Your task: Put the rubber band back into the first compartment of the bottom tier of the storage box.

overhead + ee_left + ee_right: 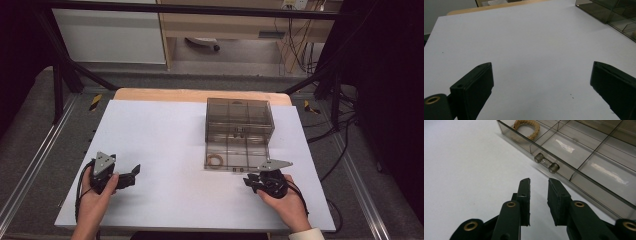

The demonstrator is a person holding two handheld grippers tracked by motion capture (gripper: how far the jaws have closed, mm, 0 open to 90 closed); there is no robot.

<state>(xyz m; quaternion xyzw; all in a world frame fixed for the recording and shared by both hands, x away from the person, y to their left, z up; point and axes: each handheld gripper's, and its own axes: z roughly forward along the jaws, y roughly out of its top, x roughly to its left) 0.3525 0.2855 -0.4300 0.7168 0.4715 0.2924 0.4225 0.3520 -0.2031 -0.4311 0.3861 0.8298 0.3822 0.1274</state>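
Observation:
A smoky clear drawer box (239,117) stands on the white table top (165,145), right of centre. Its bottom drawer (235,161) is pulled out toward me. A tan woven ring (216,160) (527,127) lies in the drawer's front left compartment. My right gripper (252,181) (539,181) rests just in front of the drawer (599,192), pointing at its small clear handle (547,163). Its jaws stand a narrow gap apart with nothing between them. My left gripper (134,172) (542,64) lies at the table's left, jaws wide open over bare surface.
A corner of the box (616,15) appears at the far right in the left gripper view. A wooden table edge (200,95) runs along the back. Black frame bars (70,65) and cables (345,130) surround the table.

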